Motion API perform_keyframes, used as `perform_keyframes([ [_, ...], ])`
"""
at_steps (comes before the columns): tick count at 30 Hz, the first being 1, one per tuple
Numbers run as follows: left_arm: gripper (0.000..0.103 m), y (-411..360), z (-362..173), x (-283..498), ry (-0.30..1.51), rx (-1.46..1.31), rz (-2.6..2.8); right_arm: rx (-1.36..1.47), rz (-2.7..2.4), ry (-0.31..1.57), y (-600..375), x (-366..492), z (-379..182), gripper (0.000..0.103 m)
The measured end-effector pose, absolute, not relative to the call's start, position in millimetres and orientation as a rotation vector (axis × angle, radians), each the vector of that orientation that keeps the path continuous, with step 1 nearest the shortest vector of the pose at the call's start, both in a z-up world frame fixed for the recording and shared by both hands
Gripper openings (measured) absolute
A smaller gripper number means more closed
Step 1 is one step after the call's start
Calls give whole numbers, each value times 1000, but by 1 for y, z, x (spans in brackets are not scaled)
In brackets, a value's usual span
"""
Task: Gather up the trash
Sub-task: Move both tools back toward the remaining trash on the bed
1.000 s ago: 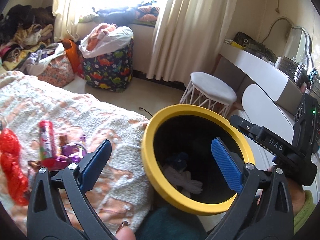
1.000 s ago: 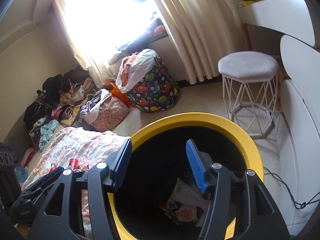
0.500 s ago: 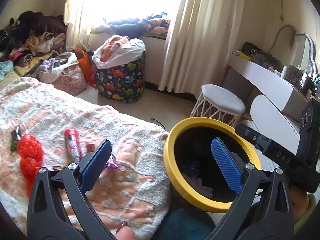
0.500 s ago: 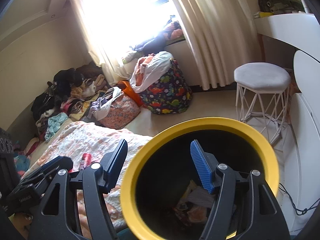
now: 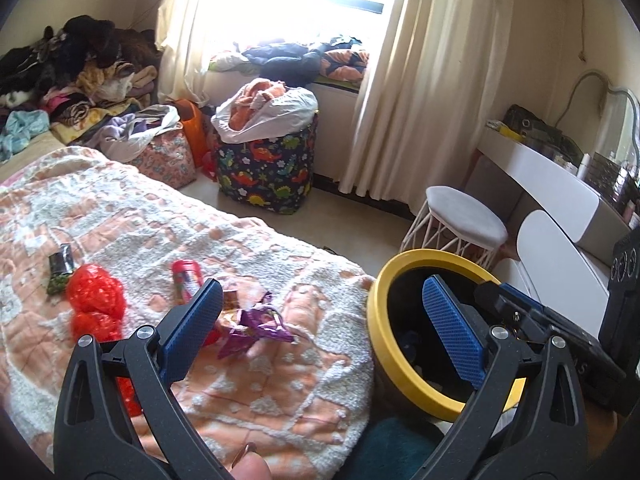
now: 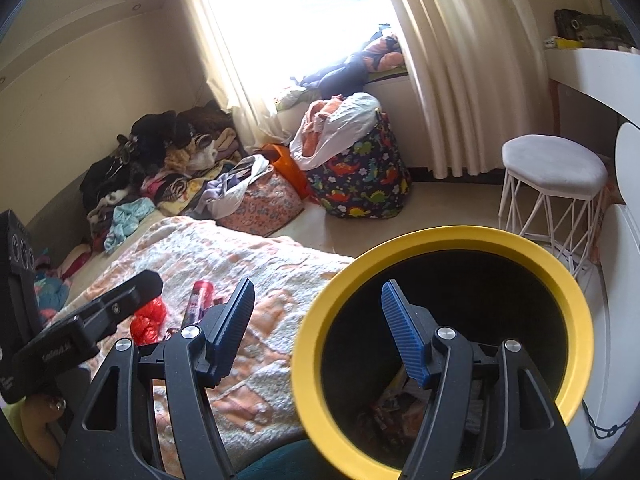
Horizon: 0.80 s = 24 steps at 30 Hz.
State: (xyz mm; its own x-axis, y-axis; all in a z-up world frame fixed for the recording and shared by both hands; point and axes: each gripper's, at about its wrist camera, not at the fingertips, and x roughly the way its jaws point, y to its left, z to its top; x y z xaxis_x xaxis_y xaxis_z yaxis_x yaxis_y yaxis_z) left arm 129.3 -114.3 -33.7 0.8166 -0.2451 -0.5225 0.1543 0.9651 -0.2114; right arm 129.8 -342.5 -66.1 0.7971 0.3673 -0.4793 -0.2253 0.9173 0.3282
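- Both claws stand spread with nothing between their blue pads: the left claw (image 5: pixel 320 328) hangs over the bed (image 5: pixel 280 384), and the right claw (image 6: pixel 316 328) straddles the yellow rim of the trash bin (image 6: pixel 552 272), its jaws having just been opening.
- Trash left to collect lies on the bedspread — a crumpled purple wrapper (image 5: pixel 256 326) nearest the left claw, a red-pink tube (image 5: pixel 185 278) just beyond it, a red plastic bag (image 5: pixel 94 300) further left, and a small dark wrapper (image 5: pixel 60 266) past that.
- Some wrappers already sit at the bottom of the bin, which stands just beside the bed's edge.
- Judged step: reach for the next piece, most likely the purple wrapper.
- To do it well — bring the left claw down so 1 pad lands on each side of the crumpled foil, and close on the wrapper alone.
- Fluffy bedspread could get pinched along with it, so grip the raised folds, not the flat part.
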Motion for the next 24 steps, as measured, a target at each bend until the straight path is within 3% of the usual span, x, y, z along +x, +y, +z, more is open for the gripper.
perform_keyframes([
  [24, 92, -34, -34, 124, 547, -262, -55, 142, 491, 647, -251, 109, -74, 64],
])
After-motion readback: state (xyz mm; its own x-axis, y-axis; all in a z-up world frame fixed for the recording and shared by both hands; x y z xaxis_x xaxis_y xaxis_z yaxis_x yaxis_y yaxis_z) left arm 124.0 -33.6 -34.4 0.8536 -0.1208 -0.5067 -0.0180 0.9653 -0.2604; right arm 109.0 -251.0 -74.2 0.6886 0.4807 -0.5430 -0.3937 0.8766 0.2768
